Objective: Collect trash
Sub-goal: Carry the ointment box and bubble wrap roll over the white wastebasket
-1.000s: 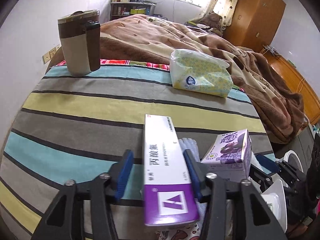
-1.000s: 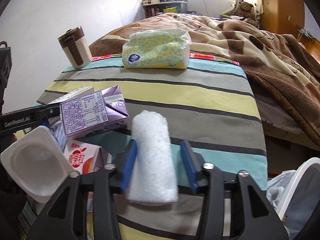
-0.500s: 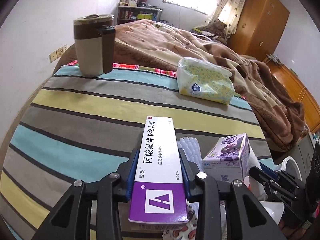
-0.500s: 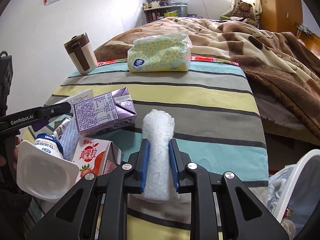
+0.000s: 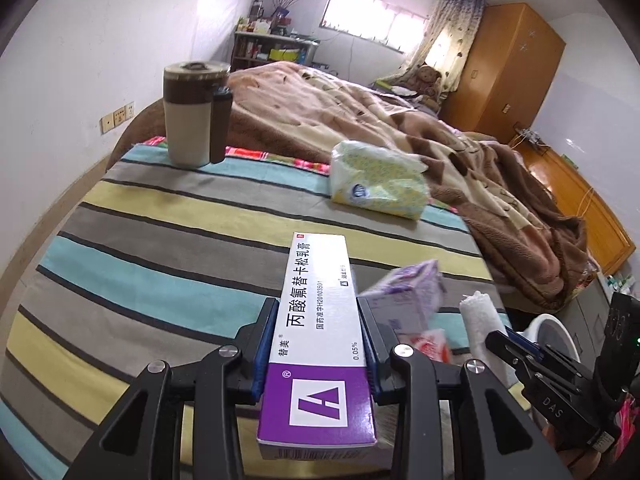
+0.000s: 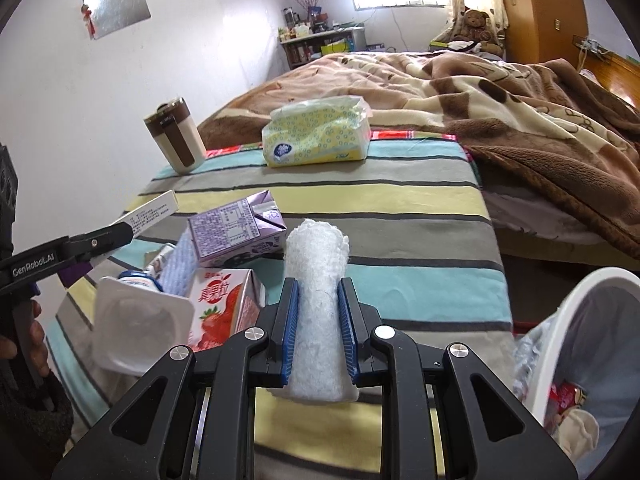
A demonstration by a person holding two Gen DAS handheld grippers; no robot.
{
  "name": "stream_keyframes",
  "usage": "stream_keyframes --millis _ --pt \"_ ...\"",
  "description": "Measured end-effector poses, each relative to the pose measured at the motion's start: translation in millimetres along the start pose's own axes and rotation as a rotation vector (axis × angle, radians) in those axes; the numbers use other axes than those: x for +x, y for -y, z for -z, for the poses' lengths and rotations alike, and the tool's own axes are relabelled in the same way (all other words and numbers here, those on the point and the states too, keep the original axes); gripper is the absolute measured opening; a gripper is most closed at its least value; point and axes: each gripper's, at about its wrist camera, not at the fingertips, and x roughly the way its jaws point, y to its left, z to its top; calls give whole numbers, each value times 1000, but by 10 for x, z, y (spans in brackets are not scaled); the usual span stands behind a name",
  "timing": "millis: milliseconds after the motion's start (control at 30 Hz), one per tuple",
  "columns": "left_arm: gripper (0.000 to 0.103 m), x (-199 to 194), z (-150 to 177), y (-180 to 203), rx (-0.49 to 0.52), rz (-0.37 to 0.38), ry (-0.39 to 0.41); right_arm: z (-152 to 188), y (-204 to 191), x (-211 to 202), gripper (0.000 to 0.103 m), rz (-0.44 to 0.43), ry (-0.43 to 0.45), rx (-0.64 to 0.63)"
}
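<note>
My left gripper (image 5: 316,332) is shut on a long white and purple medicine box (image 5: 316,320) and holds it above the striped table (image 5: 160,240). My right gripper (image 6: 318,312) is shut on a rolled white tissue wad (image 6: 318,280), lifted over the table; the wad also shows in the left wrist view (image 5: 480,324). A purple drink carton (image 6: 236,232), a red strawberry carton (image 6: 220,308), a white yogurt cup (image 6: 136,328) and a blue cloth (image 6: 178,260) lie in a heap at the table's near left. A white trash bin (image 6: 576,360) with a liner stands at the right.
A brown and beige mug (image 5: 192,116) and a yellow tissue pack (image 5: 376,184) stand at the table's far edge. A bed with a brown blanket (image 6: 500,92) lies behind the table. The left gripper's arm (image 6: 60,252) reaches in from the left.
Both grippers closed on their objects and lifted them off the table. The medicine box and the tissue wad now sit higher above the striped cloth.
</note>
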Motion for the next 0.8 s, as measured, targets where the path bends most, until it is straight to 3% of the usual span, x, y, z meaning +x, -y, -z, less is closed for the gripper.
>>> stream_keyframes --millis 300,800 --pt "37 -440 171 369 40 66 60 90 87 -419 21 10 72 31" --pt "37 -681 546 1056 119 196 53 315 410 -1004 21 84 163 95"
